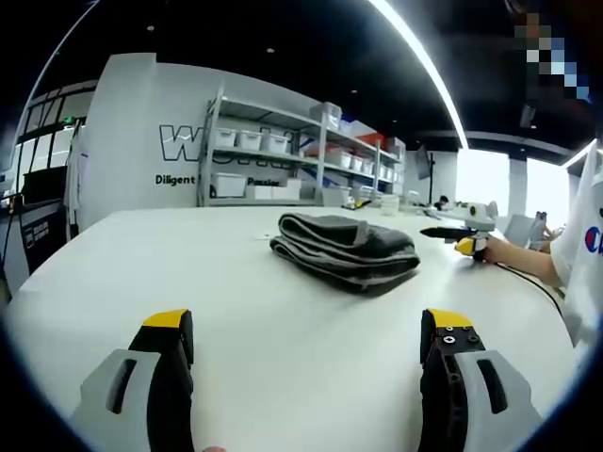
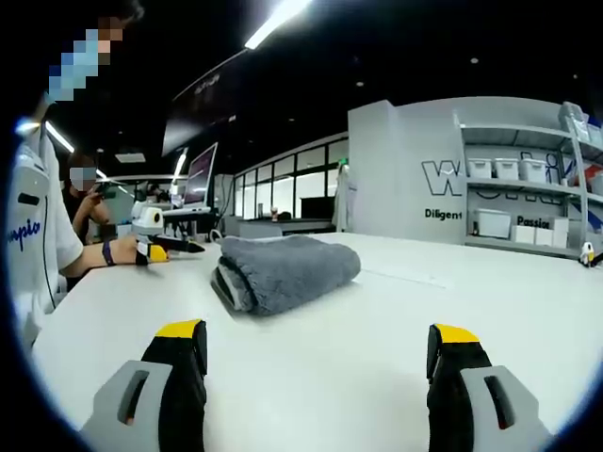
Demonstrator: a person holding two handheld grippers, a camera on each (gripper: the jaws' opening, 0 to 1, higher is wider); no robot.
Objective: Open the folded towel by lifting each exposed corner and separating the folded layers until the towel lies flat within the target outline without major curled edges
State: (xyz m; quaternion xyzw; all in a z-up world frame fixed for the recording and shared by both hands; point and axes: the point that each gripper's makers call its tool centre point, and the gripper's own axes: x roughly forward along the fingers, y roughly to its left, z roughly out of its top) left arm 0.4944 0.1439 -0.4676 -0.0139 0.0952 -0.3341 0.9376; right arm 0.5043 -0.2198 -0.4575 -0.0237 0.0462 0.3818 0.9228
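both grippers, left gripper [image 1: 306, 344] and right gripper [image 2: 316, 356], hover open over the bench [image 1: 236, 292]; pinch only the top layer of the folded towel [image 1: 347, 250] at an exposed corner.

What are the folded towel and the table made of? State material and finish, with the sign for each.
Towel: looks like soft, thick grey cloth, perhaps microfibre or terry; matte, fuzzy surface, rounded plump folds with stacked layers at its edge.
Table: smooth white hard top, likely laminate or painted board; even surface with a faint sheen. The core material cannot be told.
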